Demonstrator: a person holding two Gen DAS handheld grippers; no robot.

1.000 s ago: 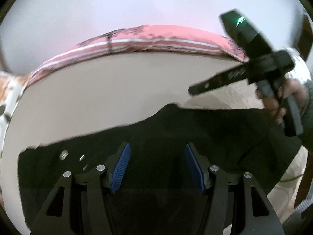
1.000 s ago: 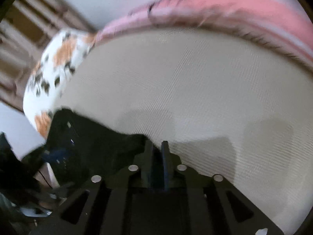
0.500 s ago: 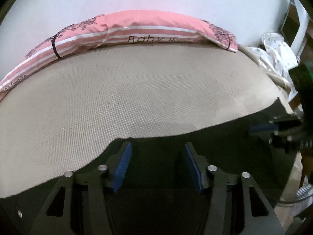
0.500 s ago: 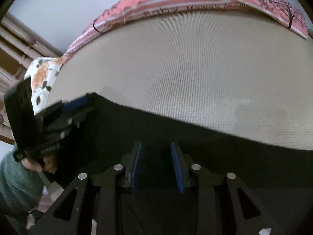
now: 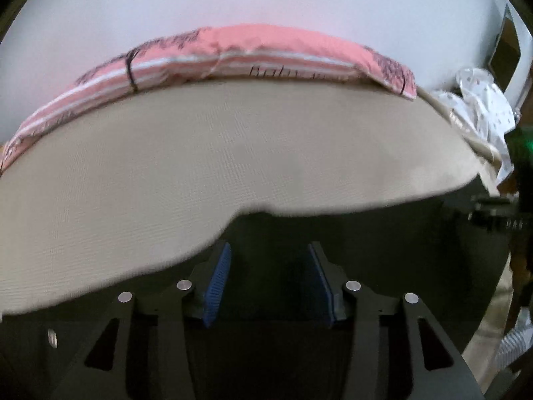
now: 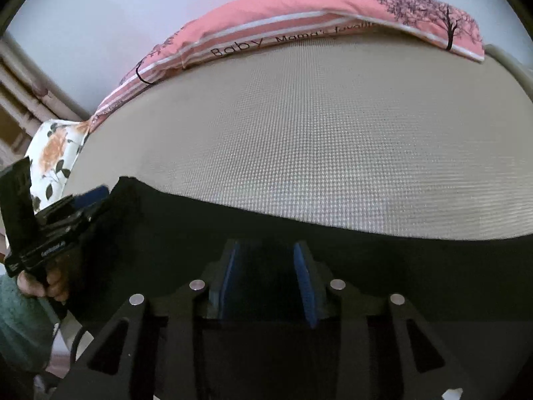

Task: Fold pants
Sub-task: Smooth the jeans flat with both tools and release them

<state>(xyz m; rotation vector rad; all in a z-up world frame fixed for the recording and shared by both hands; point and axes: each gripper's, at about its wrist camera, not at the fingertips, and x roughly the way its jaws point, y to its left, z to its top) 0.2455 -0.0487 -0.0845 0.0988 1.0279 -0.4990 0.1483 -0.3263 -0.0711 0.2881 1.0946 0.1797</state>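
Pants (image 6: 383, 260), black, lie along the near edge of a beige-covered bed (image 6: 316, 140), their long axis running side to side across both views. The left gripper (image 5: 270, 280) hovers low over the dark cloth, blue pads spread apart and nothing between them. The right gripper (image 6: 269, 273) sits likewise, partly parted, empty. A pink pillow (image 5: 233, 53) lines the far edge against the wall.

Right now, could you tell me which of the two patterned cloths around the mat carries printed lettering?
The pink striped cloth along the mat's far edge reads "Baby"; the white cloth at its left corner shows only orange flowers.
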